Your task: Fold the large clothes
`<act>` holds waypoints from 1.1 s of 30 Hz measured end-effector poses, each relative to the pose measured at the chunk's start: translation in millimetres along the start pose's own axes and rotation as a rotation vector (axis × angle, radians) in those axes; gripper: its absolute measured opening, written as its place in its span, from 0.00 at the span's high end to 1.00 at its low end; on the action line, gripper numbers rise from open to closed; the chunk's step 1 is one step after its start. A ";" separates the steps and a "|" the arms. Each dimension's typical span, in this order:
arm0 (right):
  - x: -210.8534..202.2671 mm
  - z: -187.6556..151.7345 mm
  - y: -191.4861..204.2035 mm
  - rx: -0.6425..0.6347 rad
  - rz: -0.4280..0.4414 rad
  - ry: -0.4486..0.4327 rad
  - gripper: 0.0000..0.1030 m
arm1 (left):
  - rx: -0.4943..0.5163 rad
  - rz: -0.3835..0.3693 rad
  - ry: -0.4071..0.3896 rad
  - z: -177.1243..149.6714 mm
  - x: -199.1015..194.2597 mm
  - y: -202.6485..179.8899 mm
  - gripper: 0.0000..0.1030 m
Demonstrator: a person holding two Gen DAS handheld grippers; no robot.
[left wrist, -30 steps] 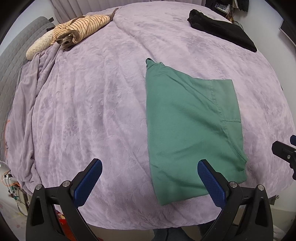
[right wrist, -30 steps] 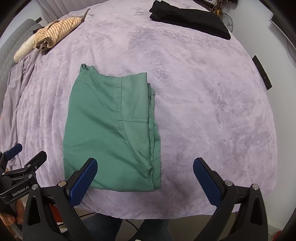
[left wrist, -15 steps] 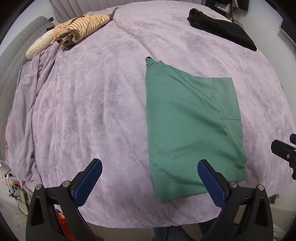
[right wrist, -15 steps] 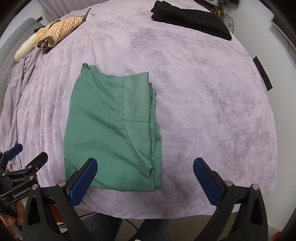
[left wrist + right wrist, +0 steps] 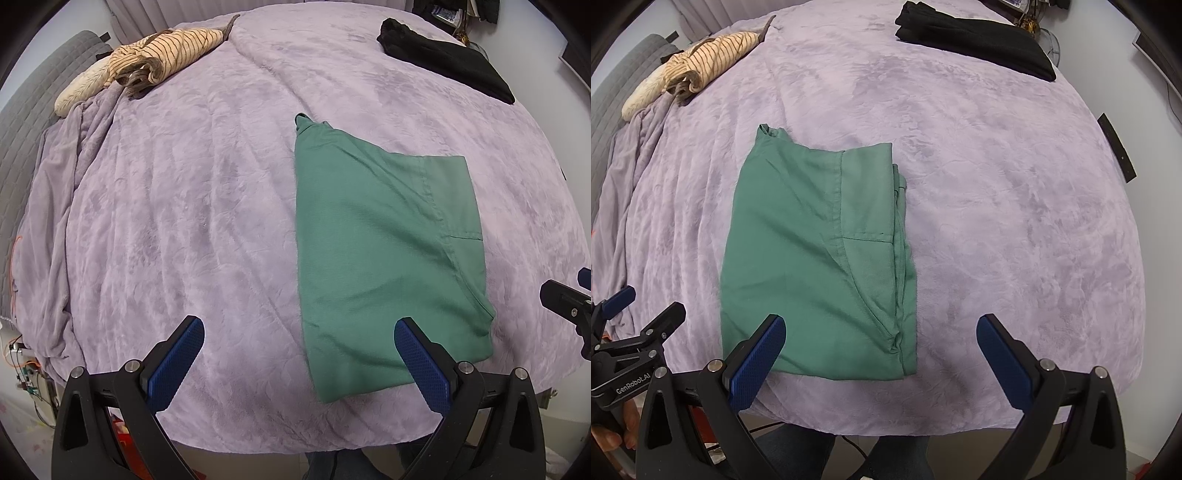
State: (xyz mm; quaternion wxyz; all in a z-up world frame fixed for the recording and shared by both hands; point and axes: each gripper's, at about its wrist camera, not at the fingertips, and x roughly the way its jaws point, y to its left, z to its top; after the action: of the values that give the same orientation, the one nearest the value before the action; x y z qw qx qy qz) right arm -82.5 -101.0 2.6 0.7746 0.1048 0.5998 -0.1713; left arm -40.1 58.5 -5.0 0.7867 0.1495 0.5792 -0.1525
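A green garment (image 5: 384, 251) lies folded into a flat rectangle on the lilac bed cover (image 5: 192, 206); it also shows in the right wrist view (image 5: 820, 254). My left gripper (image 5: 299, 332) is open and empty, held above the bed's near edge, its right finger over the garment's near corner. My right gripper (image 5: 881, 330) is open and empty, above the garment's near right corner. The left gripper also appears at the left edge of the right wrist view (image 5: 639, 317).
A striped beige garment (image 5: 159, 55) lies bunched at the far left of the bed. A folded black garment (image 5: 447, 59) lies at the far right. A grey quilted headboard (image 5: 26, 122) stands at the left. The floor shows below the bed's near edge.
Both grippers have drifted back very slightly; the garment lies unchanged on the bed.
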 end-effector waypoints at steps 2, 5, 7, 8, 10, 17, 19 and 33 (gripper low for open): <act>-0.1 -0.3 0.2 0.002 0.000 0.000 0.00 | 0.002 -0.001 0.000 0.6 0.1 0.2 0.00; -0.2 -0.3 0.3 0.002 0.000 0.000 0.00 | 0.002 -0.001 0.000 0.4 0.1 0.3 0.00; -0.1 -0.4 0.3 0.002 -0.001 0.000 0.00 | 0.001 0.000 0.000 1.2 0.3 -0.2 0.00; -0.1 -0.4 0.2 0.002 0.000 0.000 0.00 | 0.002 0.000 0.001 0.5 0.2 0.1 0.00; -0.1 -0.3 0.7 0.002 -0.001 0.000 0.00 | 0.000 0.000 0.000 0.6 0.0 0.0 0.00; -0.2 -0.9 0.4 0.002 -0.001 0.000 0.00 | 0.001 0.000 0.001 1.0 0.2 -0.4 0.00; 0.0 -0.8 0.7 0.003 0.000 0.000 0.00 | 0.000 0.000 0.001 0.6 0.0 -0.3 0.00; -0.2 -0.9 0.4 0.002 -0.001 0.000 0.00 | -0.006 0.000 0.006 0.8 1.6 2.5 0.00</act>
State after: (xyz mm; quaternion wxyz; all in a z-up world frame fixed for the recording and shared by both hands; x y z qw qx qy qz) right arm -83.1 -100.3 2.5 0.7744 0.1054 0.5996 -0.1724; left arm -37.9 60.3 -6.2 0.7856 0.1475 0.5818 -0.1501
